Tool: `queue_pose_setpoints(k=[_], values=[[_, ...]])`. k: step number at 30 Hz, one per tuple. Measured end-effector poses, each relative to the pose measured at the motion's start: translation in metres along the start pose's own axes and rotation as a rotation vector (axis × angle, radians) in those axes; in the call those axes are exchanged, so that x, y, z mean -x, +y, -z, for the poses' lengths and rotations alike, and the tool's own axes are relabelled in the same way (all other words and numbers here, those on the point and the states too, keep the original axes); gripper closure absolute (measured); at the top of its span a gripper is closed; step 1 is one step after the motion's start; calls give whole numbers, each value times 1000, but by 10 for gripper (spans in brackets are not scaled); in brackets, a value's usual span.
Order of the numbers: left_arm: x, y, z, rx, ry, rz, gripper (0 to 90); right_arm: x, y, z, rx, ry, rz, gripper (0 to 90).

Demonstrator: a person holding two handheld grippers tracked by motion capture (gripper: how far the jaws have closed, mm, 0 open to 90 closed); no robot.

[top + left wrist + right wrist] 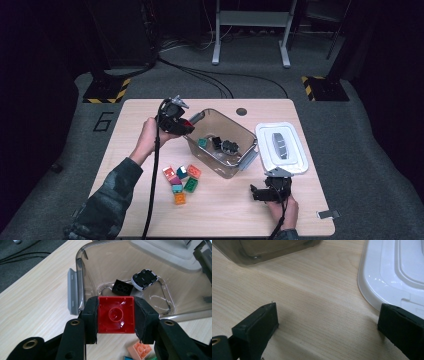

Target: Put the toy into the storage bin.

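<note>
While the left gripper (115,316) pinched a square red plastic brick (115,314) between its jaws, it hung at the near rim of the clear plastic bin (82,277), whose open mouth lay straight ahead. Its own view showed a black brick (122,287) on the bin floor. Farther off, the right gripper (256,192) rested on the pale wooden table (317,302), jaws spread and empty, beside the white lid (392,270).
</note>
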State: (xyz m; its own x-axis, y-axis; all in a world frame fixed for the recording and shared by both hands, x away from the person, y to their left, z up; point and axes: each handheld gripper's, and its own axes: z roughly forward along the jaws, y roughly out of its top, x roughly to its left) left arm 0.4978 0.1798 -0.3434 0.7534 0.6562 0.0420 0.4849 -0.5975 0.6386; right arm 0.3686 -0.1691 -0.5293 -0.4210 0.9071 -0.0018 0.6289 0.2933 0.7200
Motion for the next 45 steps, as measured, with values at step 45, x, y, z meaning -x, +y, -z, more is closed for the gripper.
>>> queue_pose_setpoints(k=[45], values=[[17, -13, -13, -61, 2, 23, 281, 0, 0, 0, 2, 1, -3, 27]])
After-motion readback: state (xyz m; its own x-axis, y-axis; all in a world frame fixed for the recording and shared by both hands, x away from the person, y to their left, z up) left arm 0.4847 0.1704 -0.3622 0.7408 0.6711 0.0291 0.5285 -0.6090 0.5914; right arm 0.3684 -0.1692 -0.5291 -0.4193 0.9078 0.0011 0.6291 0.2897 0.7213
